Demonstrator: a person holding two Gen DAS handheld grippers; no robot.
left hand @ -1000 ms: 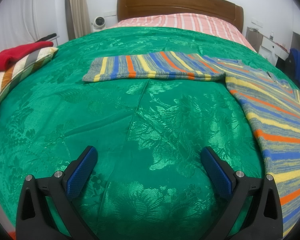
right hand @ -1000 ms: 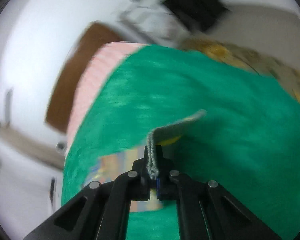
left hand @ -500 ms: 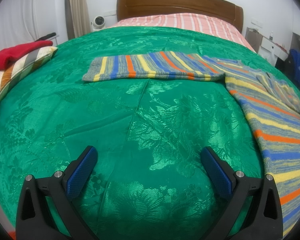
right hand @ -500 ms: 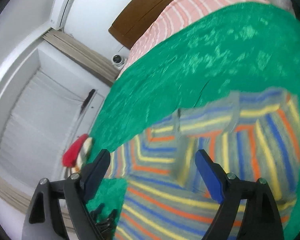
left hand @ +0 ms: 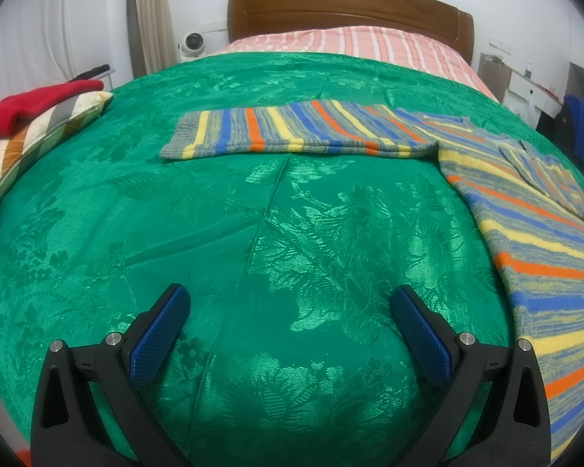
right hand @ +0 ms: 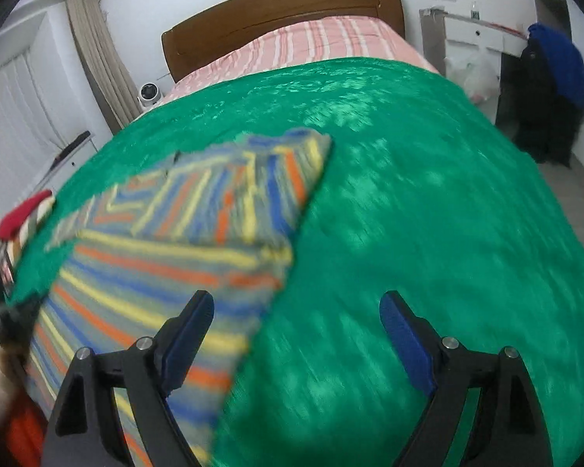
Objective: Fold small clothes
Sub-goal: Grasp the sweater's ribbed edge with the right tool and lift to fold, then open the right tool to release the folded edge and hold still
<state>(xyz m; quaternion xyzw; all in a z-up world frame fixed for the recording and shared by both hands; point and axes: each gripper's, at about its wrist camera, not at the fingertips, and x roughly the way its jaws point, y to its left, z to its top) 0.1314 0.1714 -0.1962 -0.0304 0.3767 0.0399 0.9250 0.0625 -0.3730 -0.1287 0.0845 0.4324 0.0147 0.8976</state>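
A striped knitted sweater in grey, blue, yellow and orange lies on the green bedspread. Its left sleeve stretches flat to the left. Its right sleeve lies folded over the body. My left gripper is open and empty, low over the bedspread, left of the sweater body. My right gripper is open and empty, over the sweater's right edge; this view is blurred.
A striped cushion with a red garment on it lies at the bed's left edge. A pink striped sheet and wooden headboard are at the far end. A dark chair with blue clothing stands right of the bed.
My right gripper held the sleeve up a second ago, let it go folded over the sweater body, opened, and has drawn back to the right. The left gripper has not moved.
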